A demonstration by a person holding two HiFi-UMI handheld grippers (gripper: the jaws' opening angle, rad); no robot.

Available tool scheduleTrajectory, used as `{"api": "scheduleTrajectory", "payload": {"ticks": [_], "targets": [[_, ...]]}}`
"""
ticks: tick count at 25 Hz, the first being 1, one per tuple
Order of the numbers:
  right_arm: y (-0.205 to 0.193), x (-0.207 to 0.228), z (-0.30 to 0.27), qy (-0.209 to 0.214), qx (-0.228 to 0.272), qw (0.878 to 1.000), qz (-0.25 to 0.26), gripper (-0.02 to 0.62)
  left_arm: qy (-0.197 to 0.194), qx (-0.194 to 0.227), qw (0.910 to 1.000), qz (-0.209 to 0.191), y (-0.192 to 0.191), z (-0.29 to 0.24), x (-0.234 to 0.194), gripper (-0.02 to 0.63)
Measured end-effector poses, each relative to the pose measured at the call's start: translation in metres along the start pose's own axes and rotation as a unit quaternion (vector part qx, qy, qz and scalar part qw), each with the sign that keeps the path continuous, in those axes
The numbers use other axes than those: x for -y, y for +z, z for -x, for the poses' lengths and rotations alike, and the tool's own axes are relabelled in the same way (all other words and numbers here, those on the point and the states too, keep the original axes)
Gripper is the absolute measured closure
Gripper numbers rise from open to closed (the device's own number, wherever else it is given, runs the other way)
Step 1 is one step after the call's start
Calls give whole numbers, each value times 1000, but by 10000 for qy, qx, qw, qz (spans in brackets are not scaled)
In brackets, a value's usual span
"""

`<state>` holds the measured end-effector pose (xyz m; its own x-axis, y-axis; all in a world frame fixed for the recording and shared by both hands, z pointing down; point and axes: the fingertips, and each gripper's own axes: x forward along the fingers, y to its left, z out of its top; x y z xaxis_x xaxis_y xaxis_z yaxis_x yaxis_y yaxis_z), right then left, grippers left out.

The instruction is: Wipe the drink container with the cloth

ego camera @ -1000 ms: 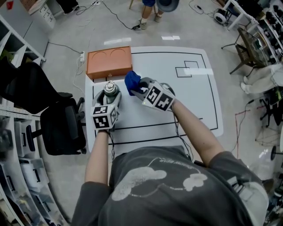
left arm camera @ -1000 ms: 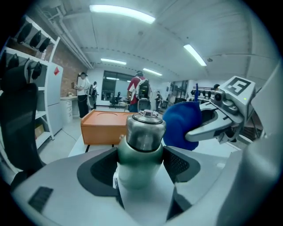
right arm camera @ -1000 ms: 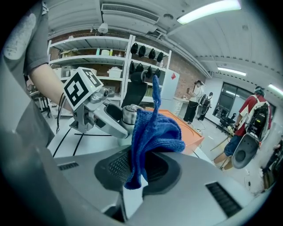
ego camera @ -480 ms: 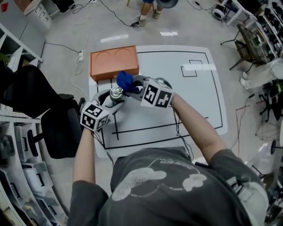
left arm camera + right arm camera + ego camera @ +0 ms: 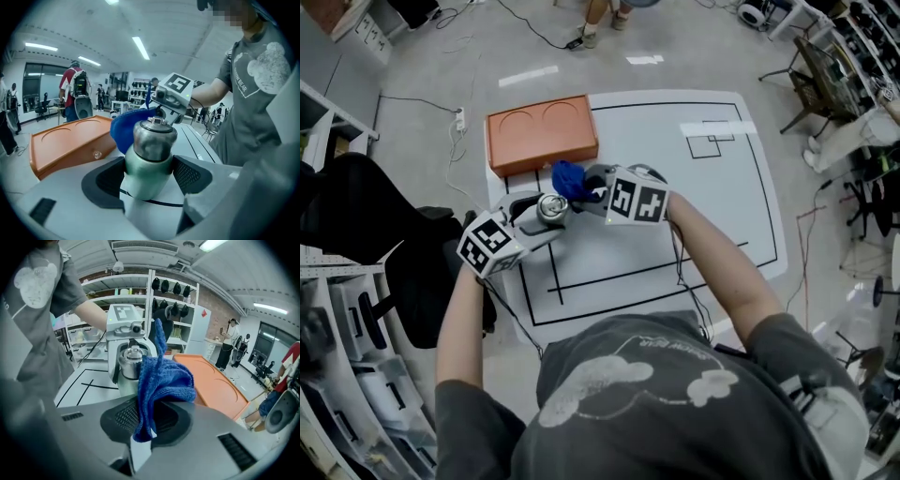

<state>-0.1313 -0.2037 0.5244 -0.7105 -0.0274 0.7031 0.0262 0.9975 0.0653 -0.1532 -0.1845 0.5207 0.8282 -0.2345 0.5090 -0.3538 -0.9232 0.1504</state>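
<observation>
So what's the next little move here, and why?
Probably press the blue cloth, pinched in the right gripper, against the side of the metal drink container and rub along it. The left gripper grips the container by its body, and the cloth sits right beside its cap; whether they touch is unclear.

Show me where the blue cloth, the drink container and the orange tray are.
blue cloth [image 5: 164, 376], right gripper view, on its bunched middle.
drink container [image 5: 146, 166], left gripper view, on its body below the cap.
orange tray [image 5: 539, 145], head view, on its bare top.
</observation>
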Motion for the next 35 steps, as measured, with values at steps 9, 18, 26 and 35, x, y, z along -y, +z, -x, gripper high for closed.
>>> {"api": "scheduleTrajectory", "payload": {"ticks": [9, 18, 26, 35], "targets": [[-27, -7, -23, -46, -246, 9989, -388, 552, -387, 20, 9990, -199, 0, 2, 0, 282], [-25, -4, -13, -340, -178, 9984, -418, 551, 670, 365, 9944, 729, -1, 4, 0, 282], [-23, -8, 3, -474, 50, 9985, -260, 551, 2553, 1290, 9384, 1938, -2, 26, 8, 281], [-37, -15, 29, -690, 84, 9974, -167, 551, 4631, 1365, 8340, 2671, 1, 12, -2, 224]]}}
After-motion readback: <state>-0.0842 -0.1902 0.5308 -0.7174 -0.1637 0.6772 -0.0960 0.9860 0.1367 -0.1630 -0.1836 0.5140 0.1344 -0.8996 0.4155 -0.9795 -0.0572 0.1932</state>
